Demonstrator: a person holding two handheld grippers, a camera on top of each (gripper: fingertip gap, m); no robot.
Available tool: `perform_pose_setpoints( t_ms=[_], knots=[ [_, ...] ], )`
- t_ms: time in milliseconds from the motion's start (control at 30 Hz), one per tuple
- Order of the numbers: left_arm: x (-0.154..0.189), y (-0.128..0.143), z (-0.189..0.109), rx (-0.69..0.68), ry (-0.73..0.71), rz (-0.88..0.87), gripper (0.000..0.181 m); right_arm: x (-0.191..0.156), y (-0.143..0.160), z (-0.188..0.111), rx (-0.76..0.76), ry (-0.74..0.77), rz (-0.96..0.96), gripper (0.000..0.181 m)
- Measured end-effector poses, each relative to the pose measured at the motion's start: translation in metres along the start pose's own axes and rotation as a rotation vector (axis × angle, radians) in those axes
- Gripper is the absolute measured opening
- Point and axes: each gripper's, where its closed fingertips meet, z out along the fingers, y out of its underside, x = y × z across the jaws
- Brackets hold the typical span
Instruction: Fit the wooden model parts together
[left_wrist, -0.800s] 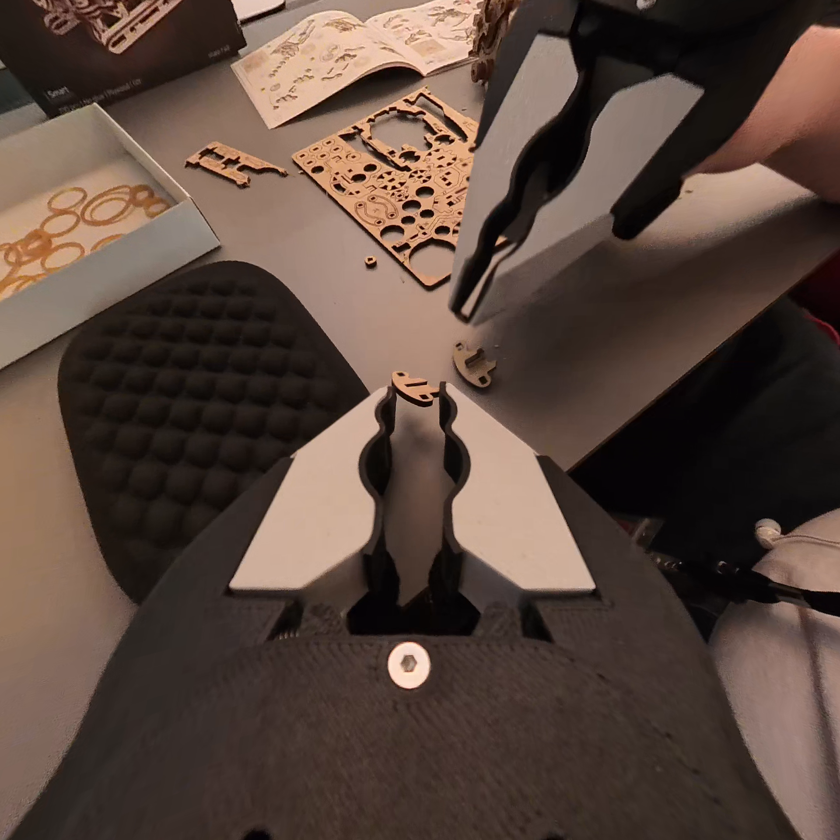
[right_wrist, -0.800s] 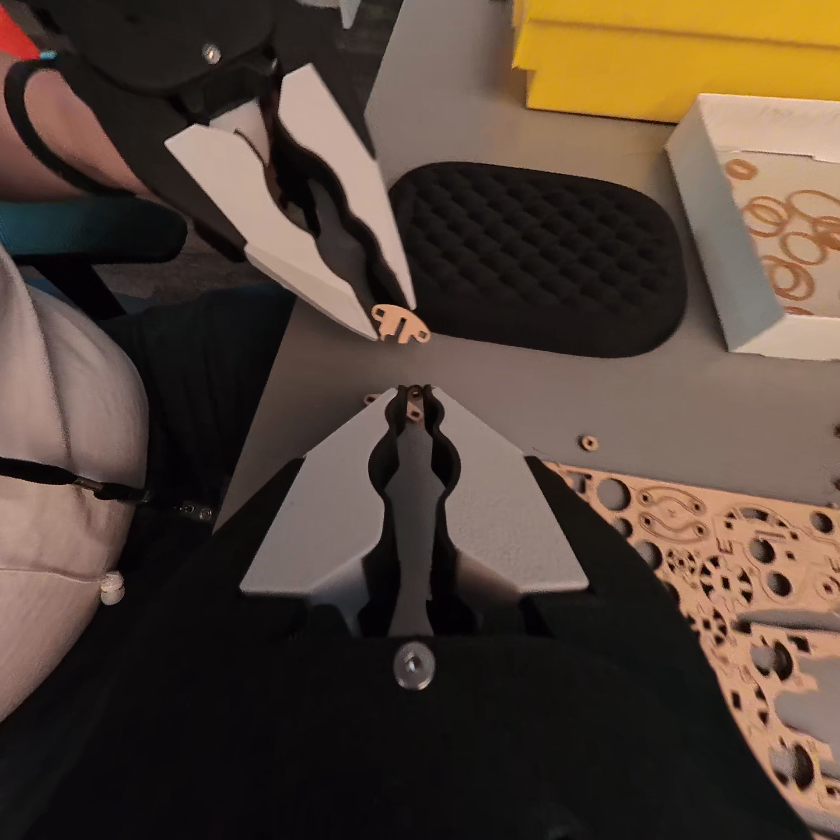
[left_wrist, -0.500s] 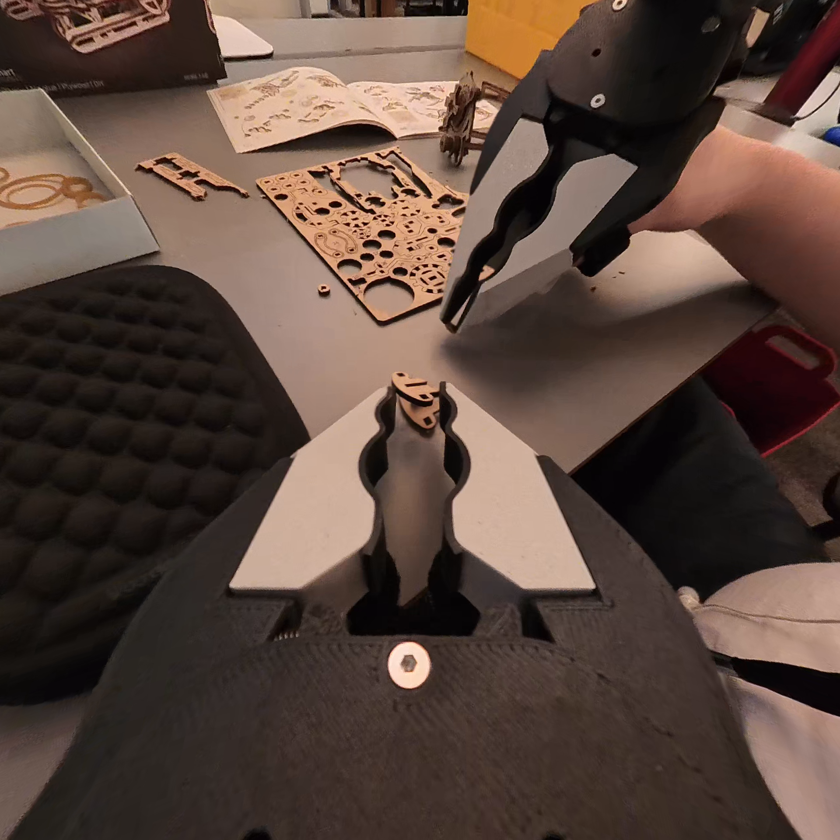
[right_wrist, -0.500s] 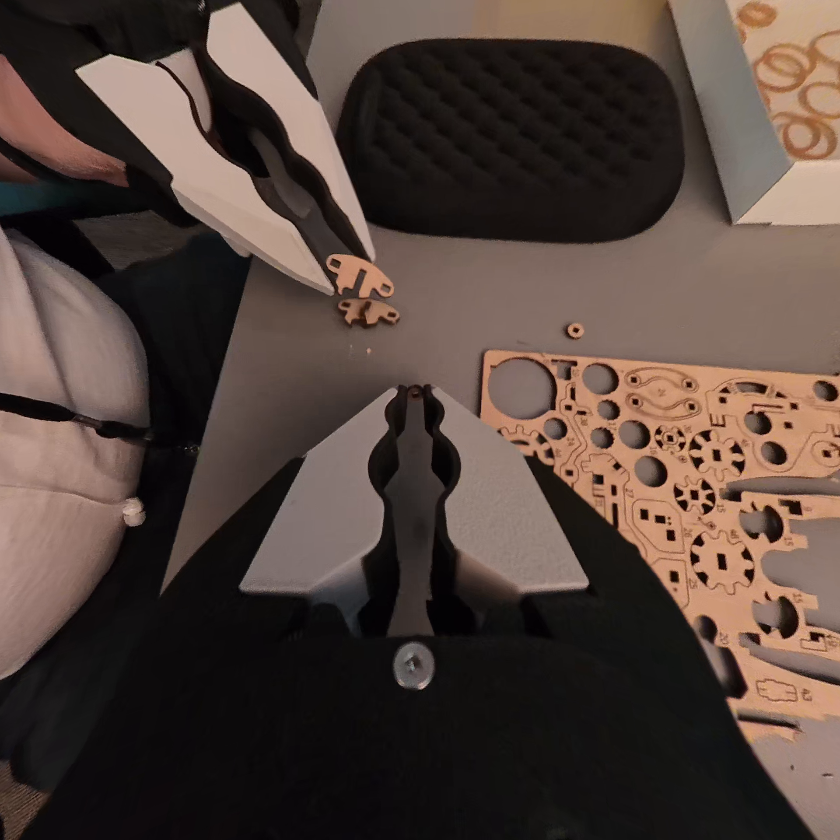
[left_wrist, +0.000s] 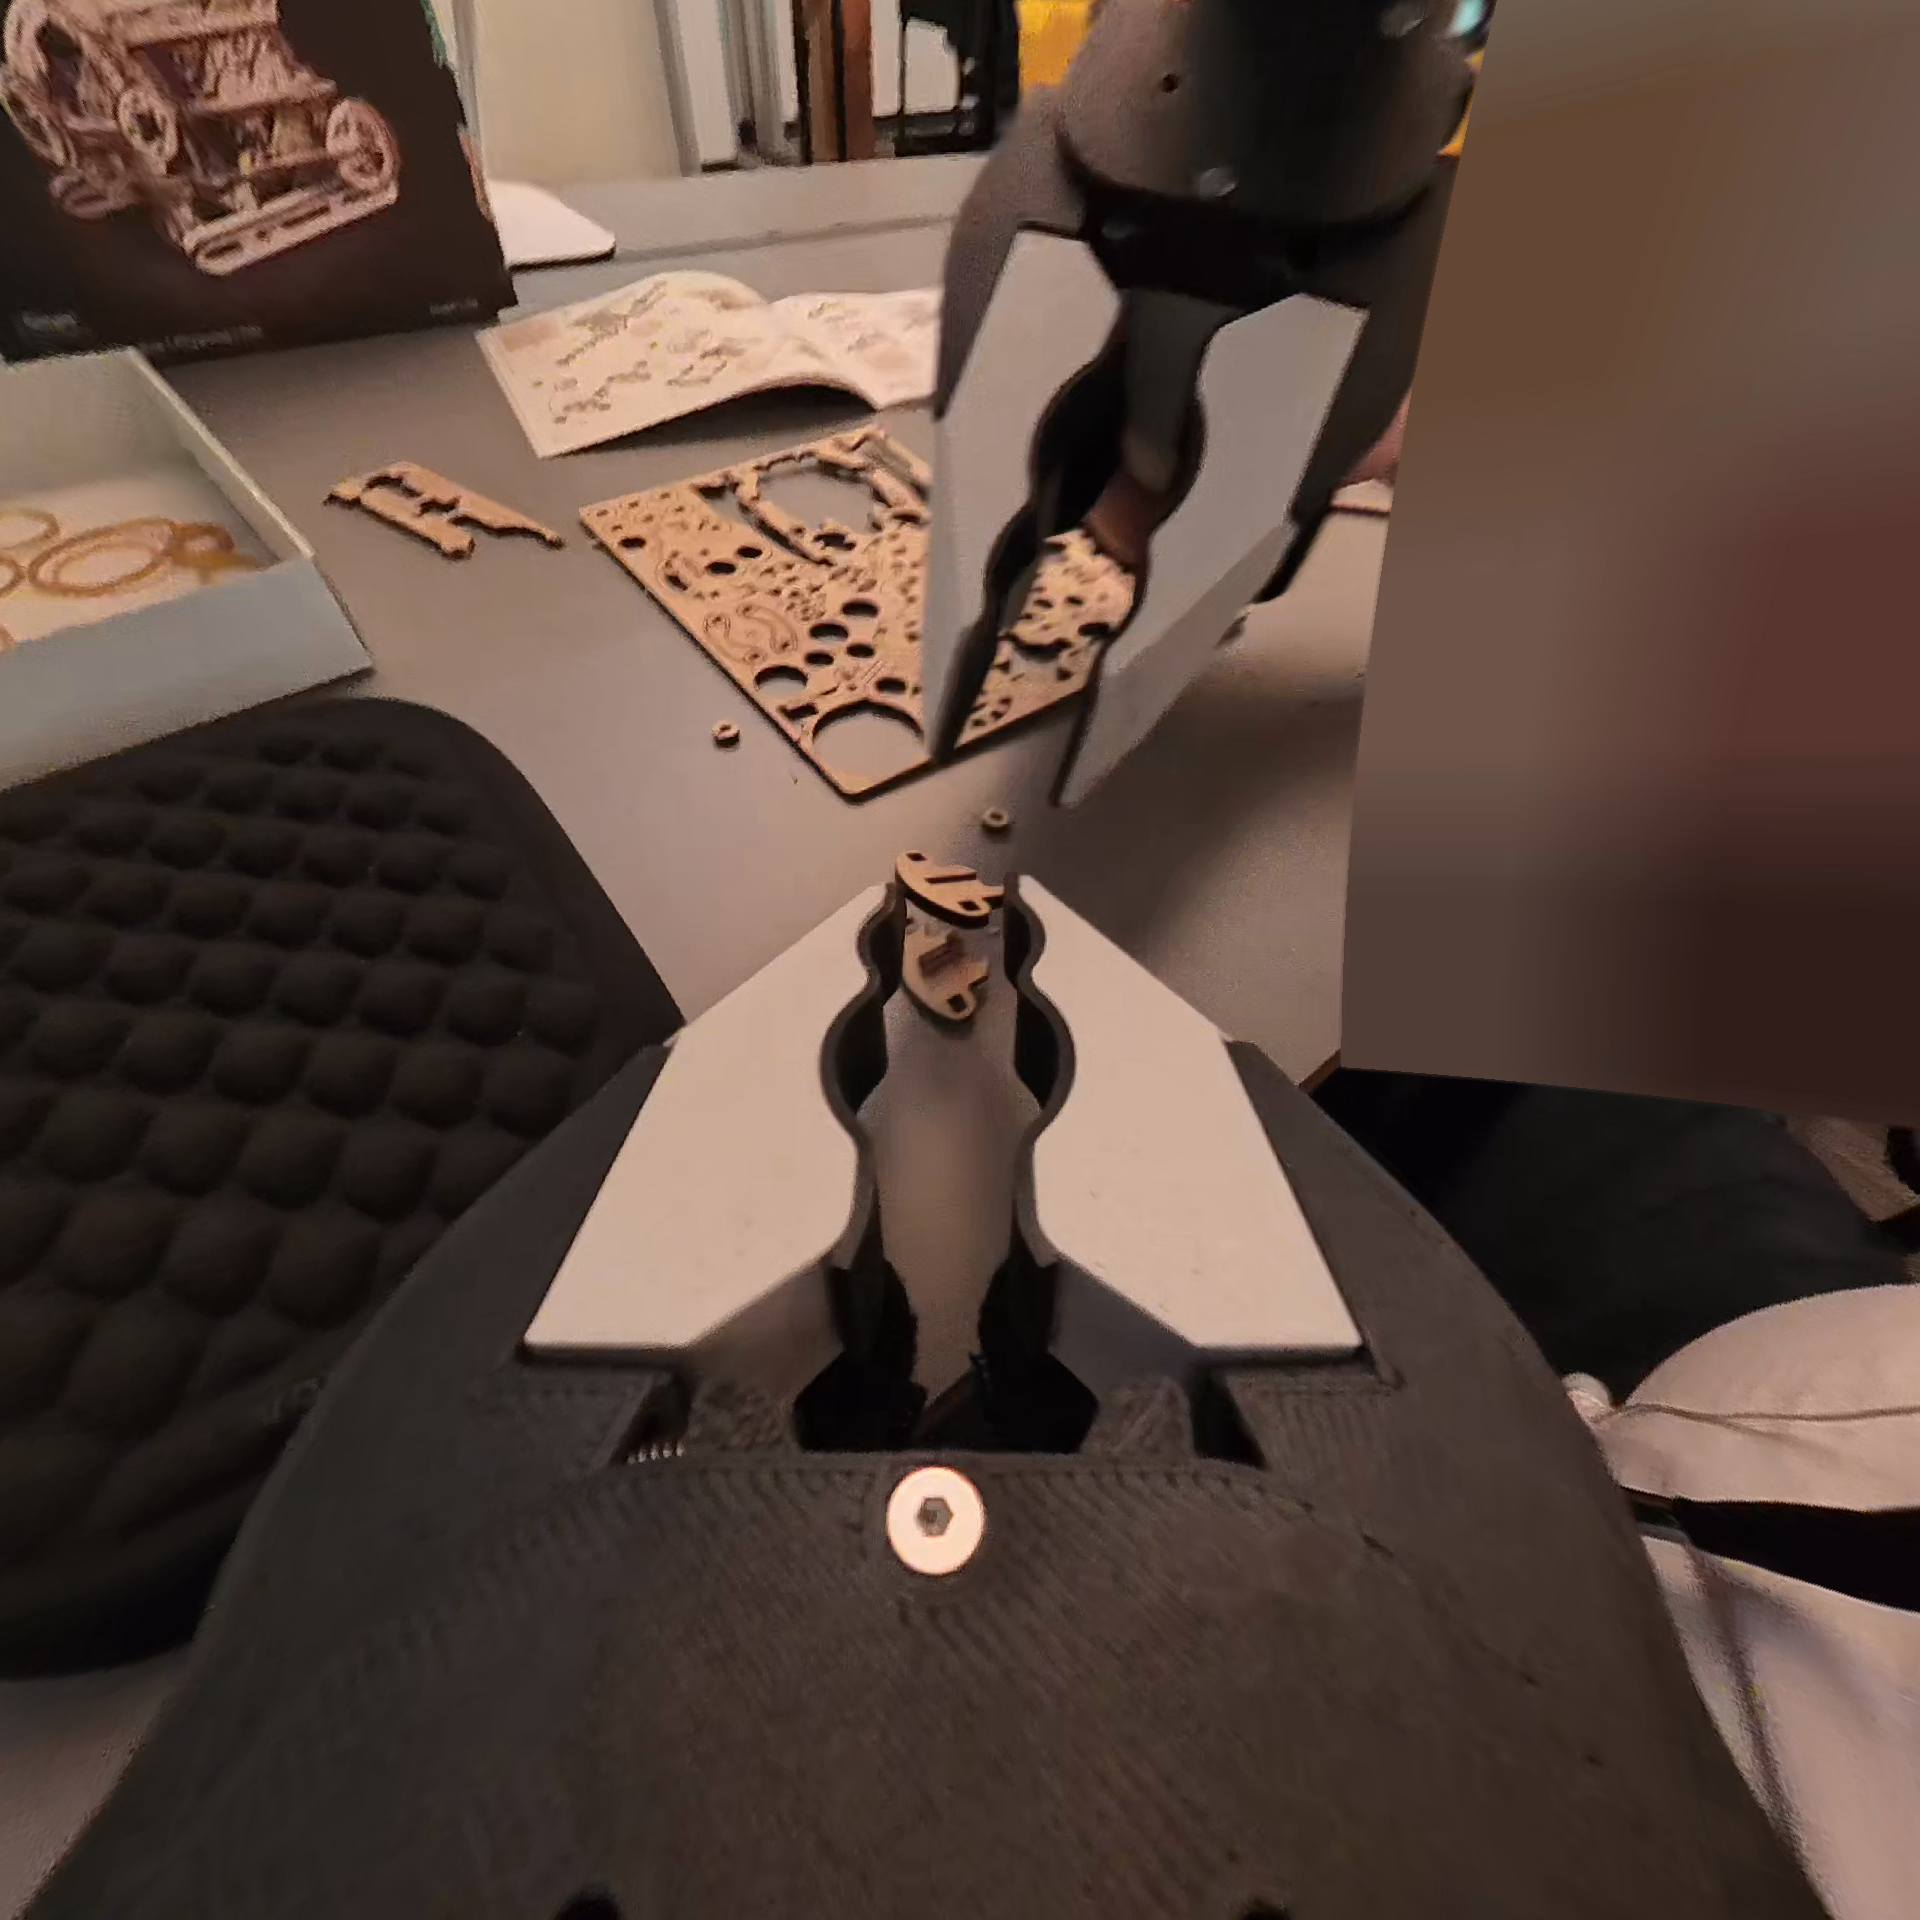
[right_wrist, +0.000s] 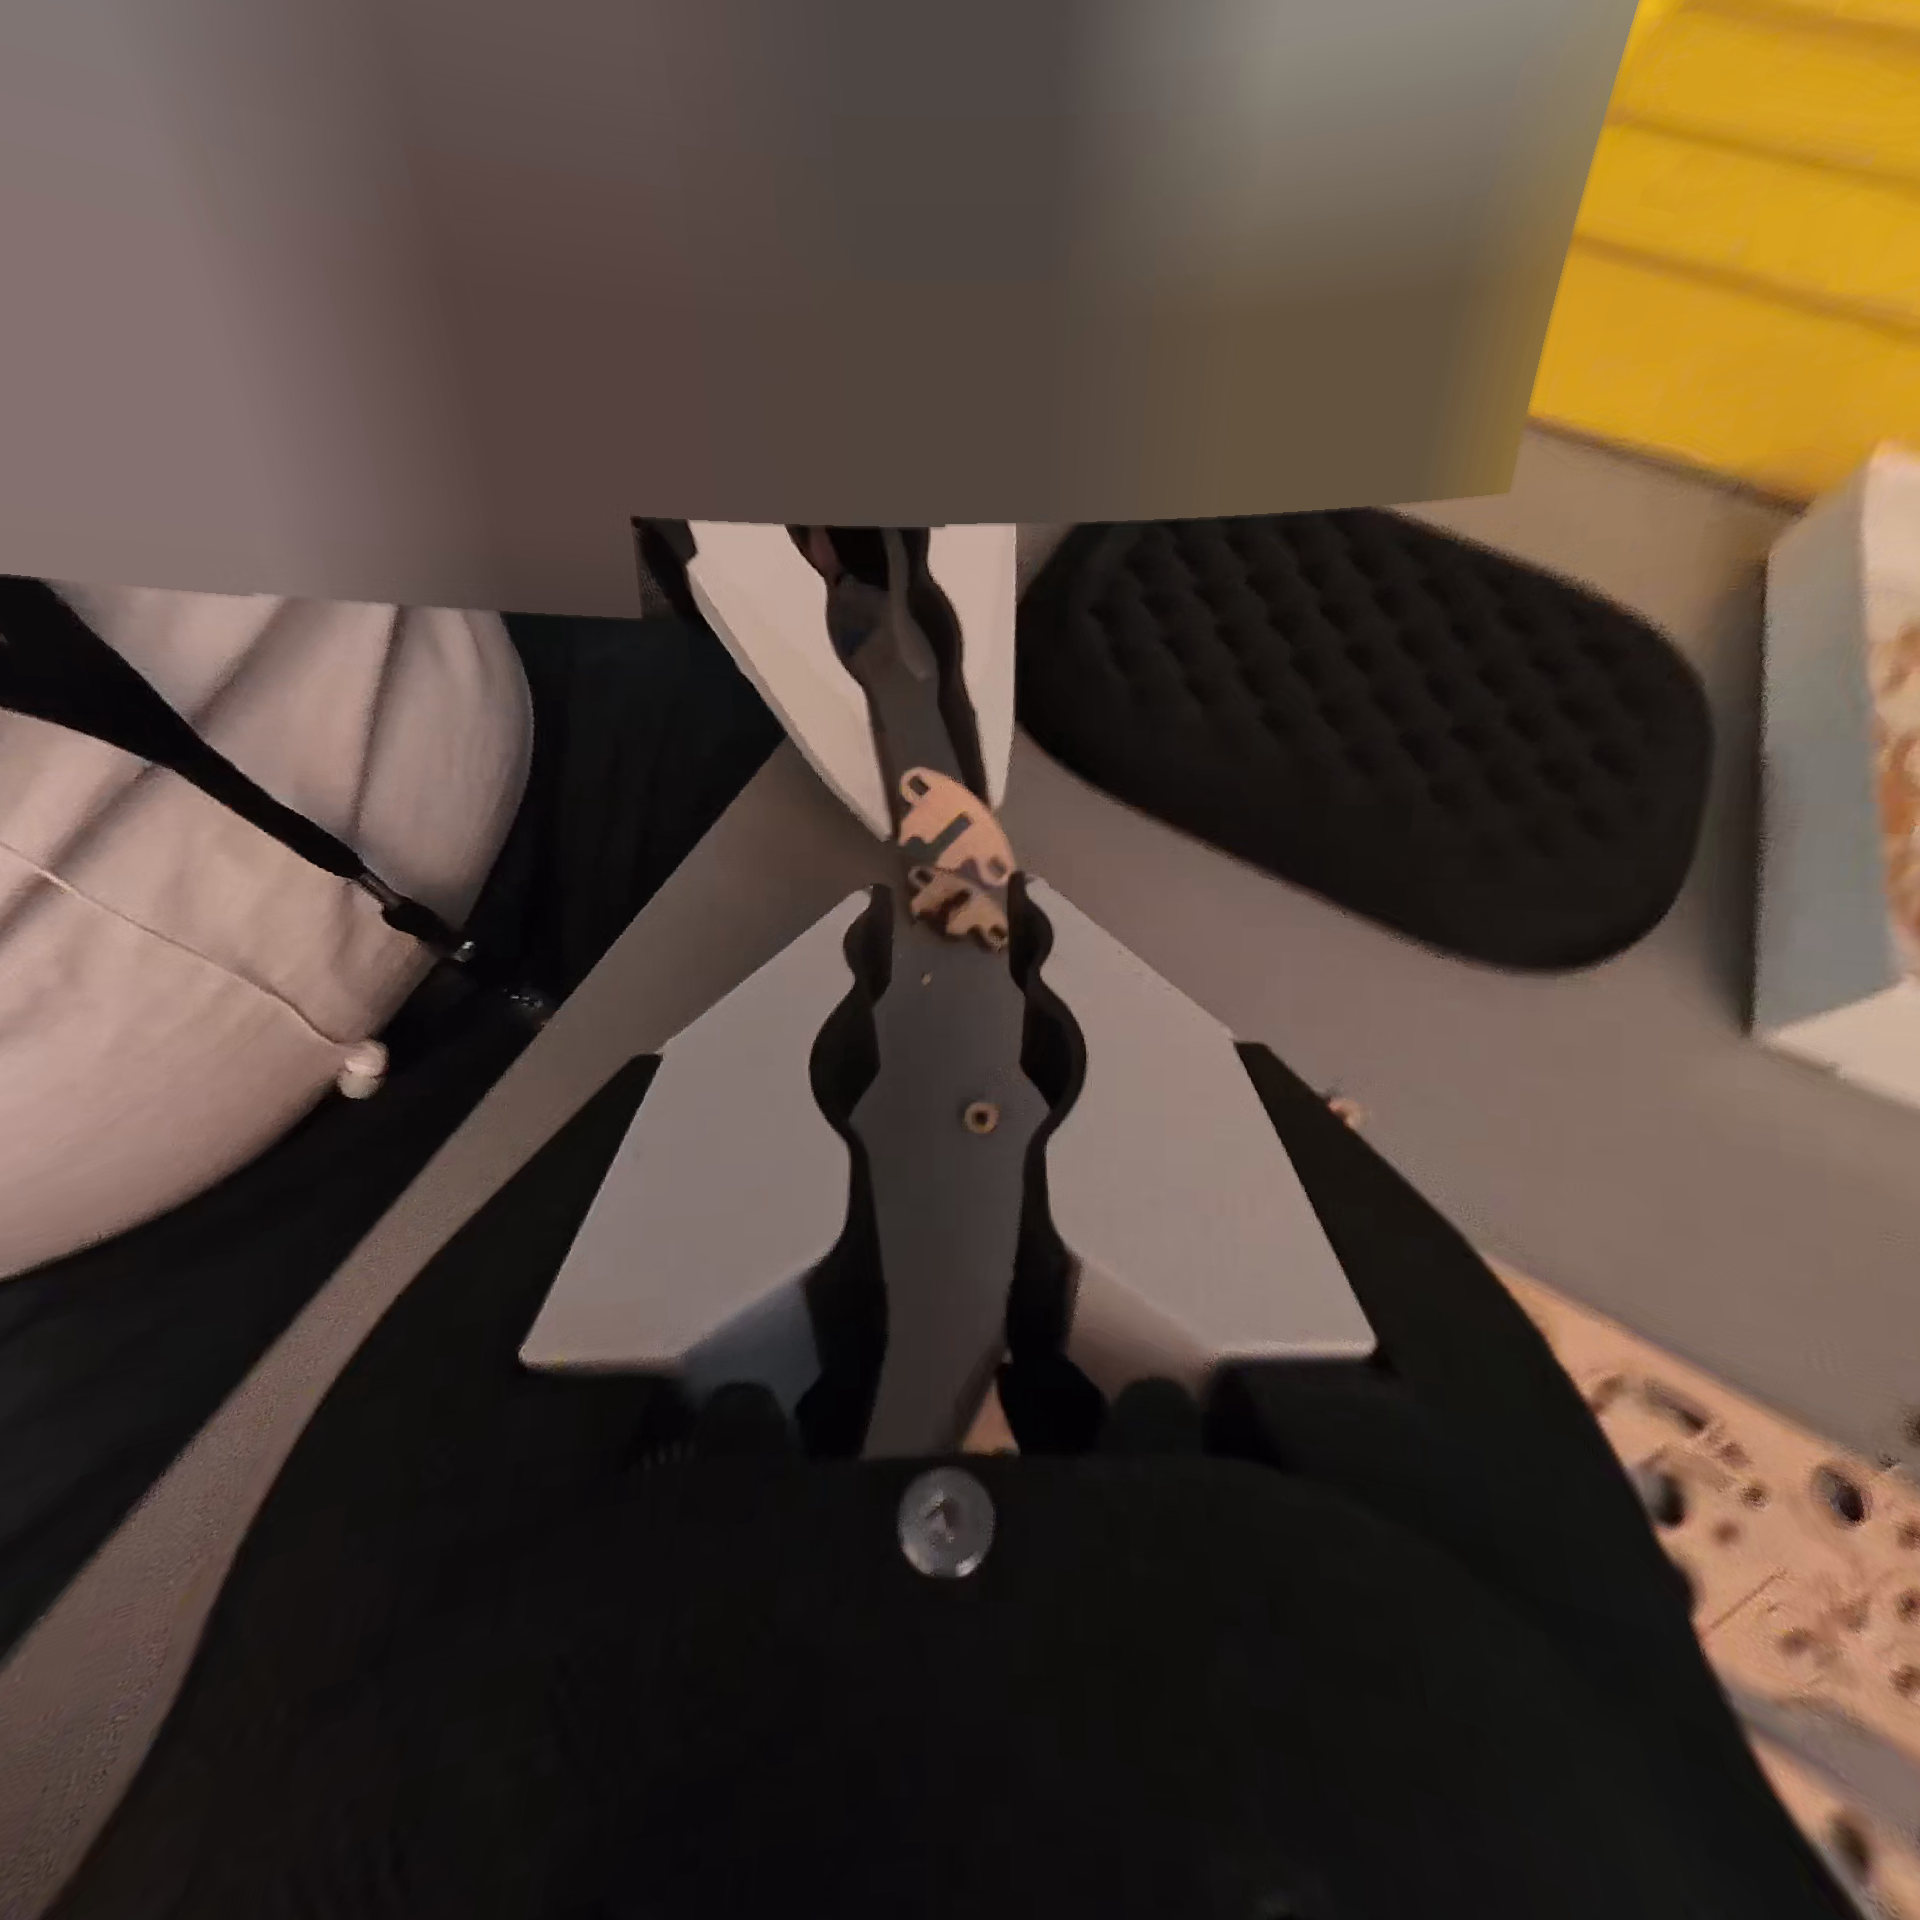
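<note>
Left wrist view gives us our left gripper (left_wrist: 951, 894) pinching 1 small wooden part (left_wrist: 945, 885) at its fingertips, above a second part (left_wrist: 943, 977) lying on the grey table (left_wrist: 623, 665). At 12 o'clock our right gripper (left_wrist: 1003, 769) hangs with fingers spread, holding nothing, over the punched wooden sheet (left_wrist: 790, 613); a tiny ring (left_wrist: 995, 819) lies just below its tips.

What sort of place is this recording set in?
Probably a hobby or office desk set up for model building. On the grey table lie a laser-cut wooden parts sheet, an open instruction booklet and the kit's box. A black wrist-rest pad suggests a desk.
</note>
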Motion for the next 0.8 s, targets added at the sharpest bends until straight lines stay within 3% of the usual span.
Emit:
perform_pose_setpoints(
  t_ms=[200,333,533,700,800],
  knots=[
    [0.005,-0.013,-0.011,0.058,0.034,0.0,0.018,0.001,-0.013,0.009,-0.053,-0.036,-0.235,0.025],
    [0.007,-0.011,-0.009,0.04,0.026,0.045,0.018,-0.004,-0.009,0.018,-0.08,-0.082,-0.252,0.015],
    [0.006,-0.005,-0.005,-0.002,0.019,0.069,0.017,-0.003,-0.002,0.018,-0.088,-0.083,-0.217,0.015],
    [-0.005,0.017,-0.007,-0.129,-0.035,0.096,0.033,0.003,0.014,0.02,-0.227,-0.122,-0.178,0.015],
    [-0.002,0.016,-0.005,-0.138,-0.056,0.144,0.033,0.005,0.024,0.023,-0.355,-0.15,-0.204,0.015]
  ],
)
